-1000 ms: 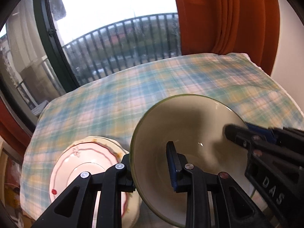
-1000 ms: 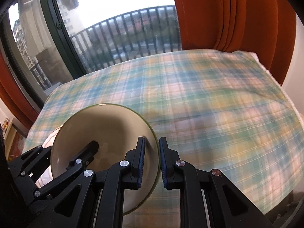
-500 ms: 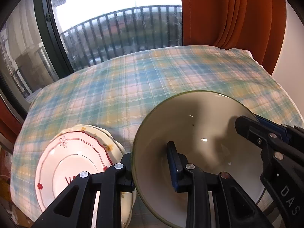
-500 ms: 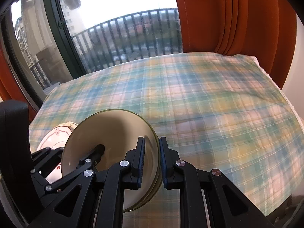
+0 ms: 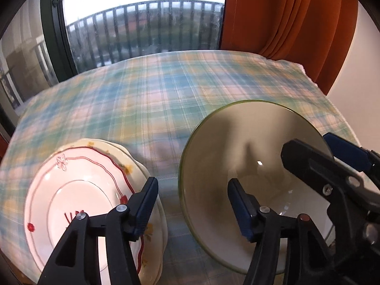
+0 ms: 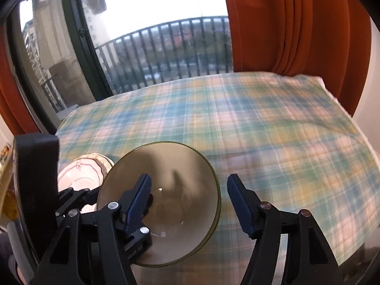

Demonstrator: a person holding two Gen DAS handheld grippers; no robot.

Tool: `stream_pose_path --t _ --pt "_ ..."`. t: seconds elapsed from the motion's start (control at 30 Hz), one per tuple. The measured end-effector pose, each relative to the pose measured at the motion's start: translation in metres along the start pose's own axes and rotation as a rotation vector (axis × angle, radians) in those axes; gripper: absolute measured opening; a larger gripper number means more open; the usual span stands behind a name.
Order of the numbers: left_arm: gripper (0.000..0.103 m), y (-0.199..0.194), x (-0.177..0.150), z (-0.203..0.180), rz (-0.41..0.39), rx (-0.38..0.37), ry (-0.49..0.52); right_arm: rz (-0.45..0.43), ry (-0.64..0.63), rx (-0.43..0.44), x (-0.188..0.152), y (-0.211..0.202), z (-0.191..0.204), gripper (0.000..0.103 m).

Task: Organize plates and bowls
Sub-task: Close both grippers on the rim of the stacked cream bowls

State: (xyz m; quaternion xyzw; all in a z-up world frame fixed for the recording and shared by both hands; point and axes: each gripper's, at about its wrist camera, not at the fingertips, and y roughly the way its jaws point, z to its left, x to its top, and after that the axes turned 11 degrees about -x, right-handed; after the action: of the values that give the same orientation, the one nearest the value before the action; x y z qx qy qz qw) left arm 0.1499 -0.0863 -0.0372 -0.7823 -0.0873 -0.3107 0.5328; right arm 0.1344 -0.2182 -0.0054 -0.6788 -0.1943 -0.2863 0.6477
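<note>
Bowl [image 5: 239, 152]: on the tablecloth [image 5: 166, 95], near its front edge, right of the plates.
Plates [image 5: 78, 190]: stacked, just left of the bowl.
Window [image 5: 142, 35]: behind the table.
Curtain [image 5: 285, 16]: behind the table, right of the window.

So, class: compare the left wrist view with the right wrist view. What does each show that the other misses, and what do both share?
Only the left wrist view shows the full pink plate with its red trim, stacked on another plate. Only the right wrist view shows a second rim under the bowl and the curtain left of the window. Both share the bowl, the checked tablecloth, the balcony railing, and both grippers, left and right, jaws opening astride the bowl's rim.
</note>
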Motion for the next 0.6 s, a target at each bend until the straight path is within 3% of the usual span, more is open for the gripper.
stream_pose_path --t 0.37,0.6 --pt "0.066 0.012 0.002 0.008 0.042 -0.177 -0.056 0.121 0.067 -0.016 -0.008 0.021 -0.004 0.072" --pt "0.066 0.022 0.008 0.003 0.093 -0.233 -0.006 0.179 0.133 -0.037 -0.010 0.038 -0.012 0.072"
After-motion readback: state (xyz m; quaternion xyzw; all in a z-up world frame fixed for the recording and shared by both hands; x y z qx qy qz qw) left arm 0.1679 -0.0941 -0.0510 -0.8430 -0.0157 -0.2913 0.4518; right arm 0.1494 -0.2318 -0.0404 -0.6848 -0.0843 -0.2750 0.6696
